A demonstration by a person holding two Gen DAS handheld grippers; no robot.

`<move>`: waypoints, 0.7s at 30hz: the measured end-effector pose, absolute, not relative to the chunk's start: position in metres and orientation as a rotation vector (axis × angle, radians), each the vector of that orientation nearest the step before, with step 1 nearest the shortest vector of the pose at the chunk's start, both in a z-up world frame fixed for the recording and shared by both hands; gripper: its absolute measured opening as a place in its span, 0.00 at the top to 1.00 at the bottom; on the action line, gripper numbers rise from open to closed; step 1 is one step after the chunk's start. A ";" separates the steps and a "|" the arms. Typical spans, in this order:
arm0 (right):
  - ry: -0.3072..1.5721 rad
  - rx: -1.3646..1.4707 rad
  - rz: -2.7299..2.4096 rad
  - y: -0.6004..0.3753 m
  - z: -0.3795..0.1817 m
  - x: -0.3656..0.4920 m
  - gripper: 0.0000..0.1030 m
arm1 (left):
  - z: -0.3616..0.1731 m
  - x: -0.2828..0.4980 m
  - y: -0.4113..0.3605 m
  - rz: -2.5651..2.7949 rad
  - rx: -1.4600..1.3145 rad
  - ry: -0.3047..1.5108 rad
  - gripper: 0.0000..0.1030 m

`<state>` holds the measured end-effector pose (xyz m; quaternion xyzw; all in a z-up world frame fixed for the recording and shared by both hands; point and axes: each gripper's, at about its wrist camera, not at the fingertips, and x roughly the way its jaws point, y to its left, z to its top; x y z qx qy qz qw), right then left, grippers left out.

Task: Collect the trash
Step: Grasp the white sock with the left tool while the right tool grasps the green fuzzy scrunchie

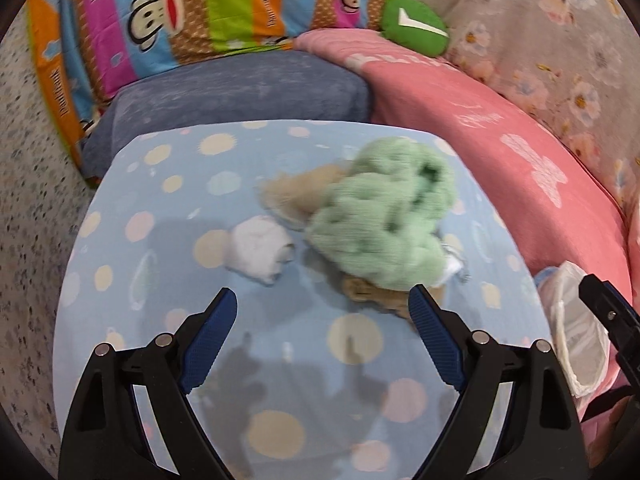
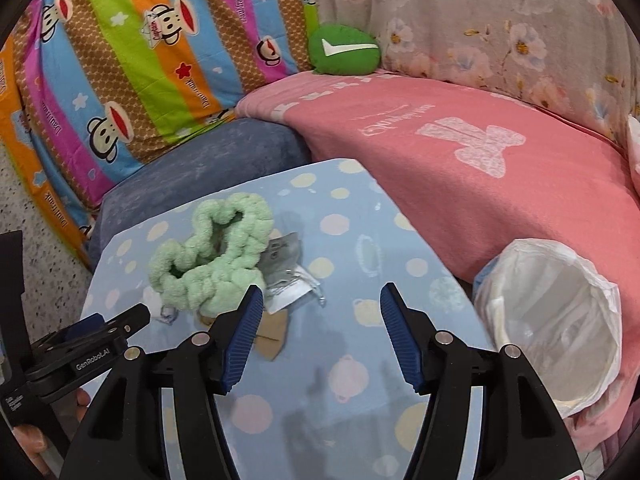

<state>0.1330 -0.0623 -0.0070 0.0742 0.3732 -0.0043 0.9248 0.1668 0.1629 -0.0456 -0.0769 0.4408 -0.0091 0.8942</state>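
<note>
Presently, the left gripper (image 1: 323, 312) stands with its blue-padded fingers (image 1: 210, 340) spread wide and nothing between them; neither pad touches any item. It is held low over the blue dotted cloth (image 1: 168, 208), aimed forward and slightly downward. Just ahead of the left pad lies a crumpled white tissue (image 1: 260, 254). Ahead of the right pad lies a fluffy green yarn bundle (image 1: 380, 216), resting over brown paper scraps (image 1: 368, 290); one scrap lies right at that pad's tip, though contact cannot be confirmed because the view is blurred.

Likewise, the right gripper (image 2: 322, 304) has its fingers (image 2: 400, 340) set wide apart and empty, poised above the same cloth. Ahead of its left pad sit the green yarn bundle (image 2: 210, 260), a small clear plastic packet (image 2: 286, 270) beside and partly under it, and a brown scrap (image 2: 272, 336) passing behind that pad. To the outside of the right pad, well apart from it, is the bin lined with a white plastic bag (image 2: 556, 320), its mouth tipped toward the camera, set against a pink blanket (image 2: 460, 152). The left gripper appears at the lower left edge of this view, alongside the right one.
</note>
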 end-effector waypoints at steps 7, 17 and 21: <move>0.812 0.136 0.088 -0.005 -0.022 0.159 0.42 | -0.072 0.192 0.218 0.036 -0.193 0.964 0.19; 0.863 0.123 0.167 0.050 -0.039 0.198 0.41 | -0.110 0.237 0.235 -0.032 -0.240 1.037 0.20; 0.875 0.133 0.183 0.059 -0.045 0.211 0.41 | -0.125 0.251 0.234 -0.083 -0.284 1.063 0.22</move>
